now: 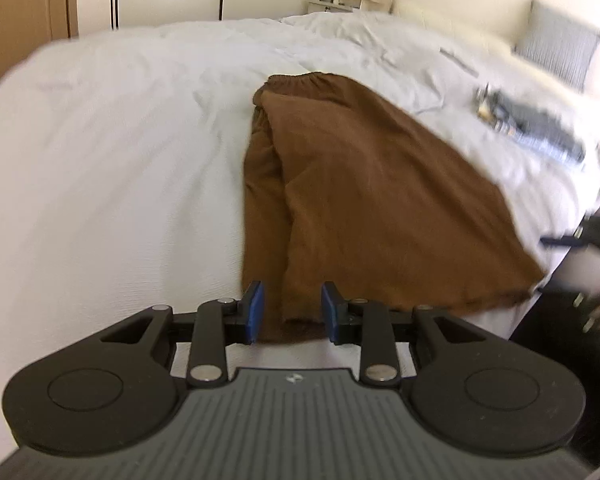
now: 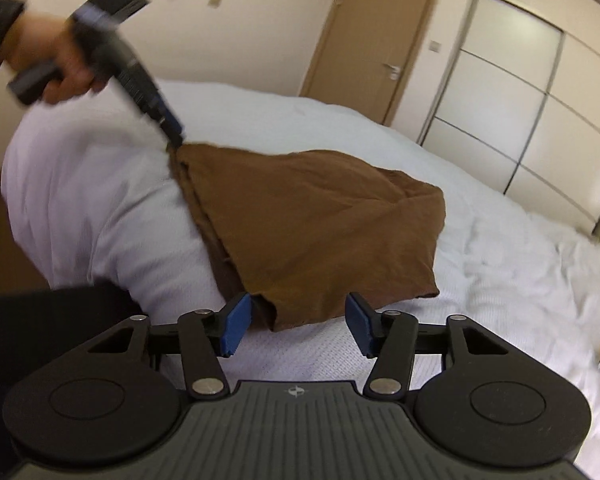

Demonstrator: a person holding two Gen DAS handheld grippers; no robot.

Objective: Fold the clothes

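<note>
Left claw (image 1: 292, 312) parted narrowly, blue pads (image 1: 255, 310) clear of the cloth — nothing pinched, brown garment's (image 1: 360, 200) near hem showing in the gap. Right claw (image 2: 298, 328) spread wider, likewise gripping nothing, a corner of the brown garment just beyond its tips. Folded lengthwise, elastic waistband at the far end, lying flat on the white bed (image 1: 120, 140). Farther right on the covers — a blurred grey bundle (image 1: 540, 128). Grey pillow (image 1: 560, 44) by the wall, wooden door (image 2: 380, 40) beyond.
</note>
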